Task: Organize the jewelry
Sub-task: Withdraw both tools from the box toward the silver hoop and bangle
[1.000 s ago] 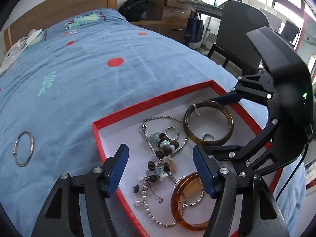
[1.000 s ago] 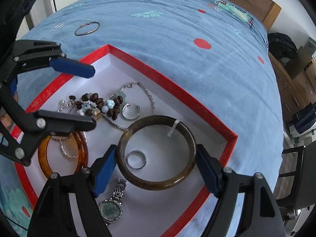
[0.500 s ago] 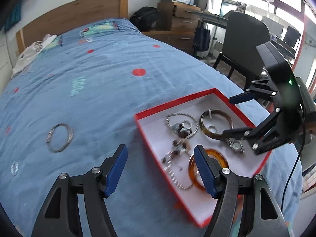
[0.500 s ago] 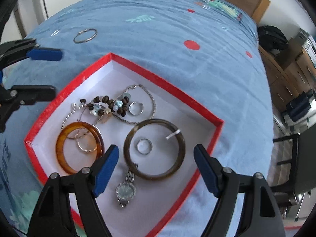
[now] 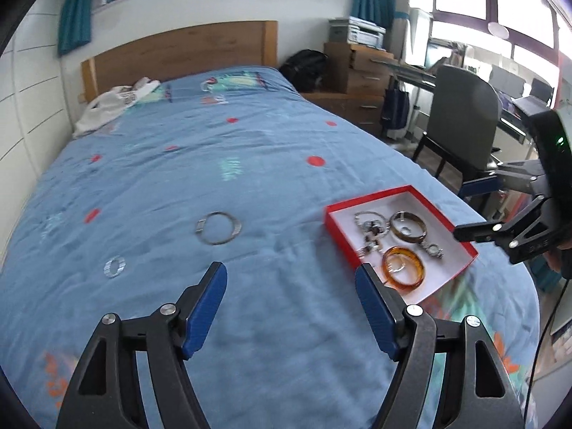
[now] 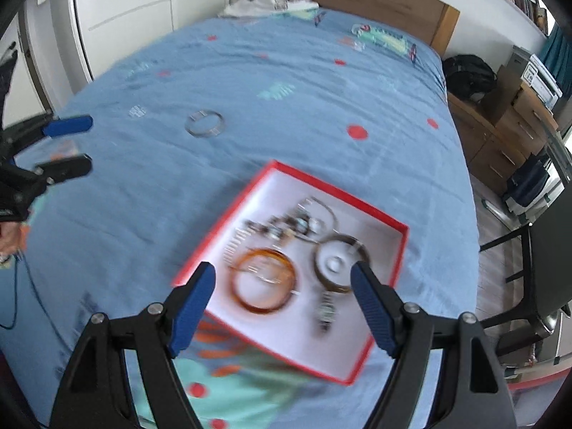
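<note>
- Left wrist view: your left gripper hangs over the blue bedspread with its jaws spread wide and nothing between them.
- The red-rimmed jewelry box lies on the bedspread ahead and to the right of that gripper, its long axis running from near right toward the headboard side, one corner pointing at your right pad.
- Inside it lie an amber bangle, nearest you, a dark brown bangle with a small ring inside its loop, a wristwatch between the two bangles toward the right rim, and a tangle of beads and chain.
- A silver bangle lies flat on the cover, well apart from the box, straight ahead of your open jaws; a small silvery ring sits farther left.
- Compared with a second ago, this camera has pulled back from directly over the box, so the box now looks small and off to the right.
- Your right gripper shows at the right edge, jaws apart.
- Right wrist view: the right gripper hovers above the box, jaws wide and empty; the picture is motion-blurred.
- Here too the box has shrunk since a second ago.
- The silver bangle lies beyond the box; the left gripper sits at far left, open.
- No writing or label is readable in either view.
</note>
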